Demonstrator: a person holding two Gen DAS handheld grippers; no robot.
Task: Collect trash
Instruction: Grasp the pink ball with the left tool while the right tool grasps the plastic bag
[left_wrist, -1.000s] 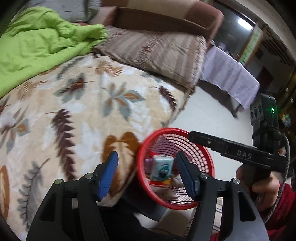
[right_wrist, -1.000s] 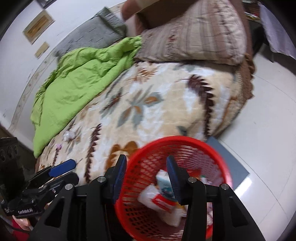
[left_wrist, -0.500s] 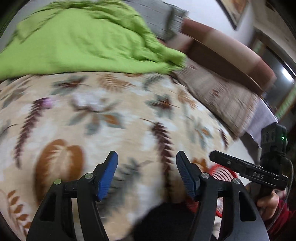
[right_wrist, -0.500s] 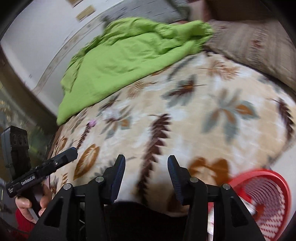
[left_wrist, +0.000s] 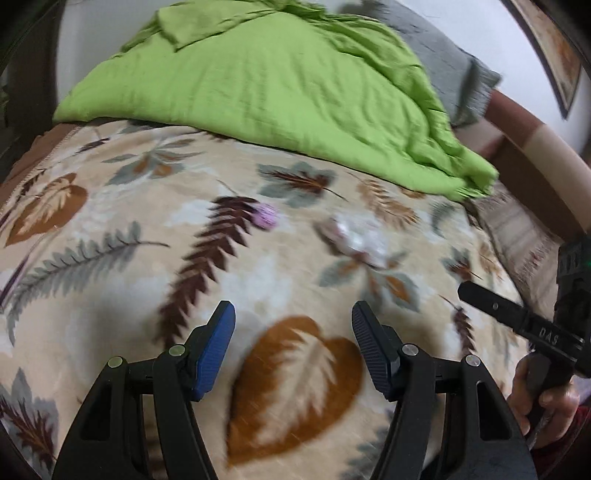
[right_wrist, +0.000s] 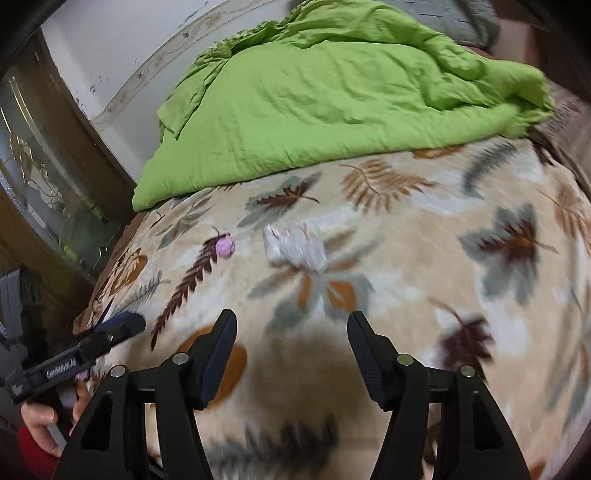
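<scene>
With nothing between either set of jaws, left gripper (left_wrist: 291, 325) and right gripper (right_wrist: 291, 332) hang open and empty above the leaf-print blanket (left_wrist: 110, 266), right jaws just widened, likely readying for a pick. Ahead at twelve o'clock on the bed: crumpled white wrapper (right_wrist: 295, 247), small purple scrap (right_wrist: 225, 245) at its nine o'clock, green quilt (right_wrist: 332, 96) beyond.
</scene>
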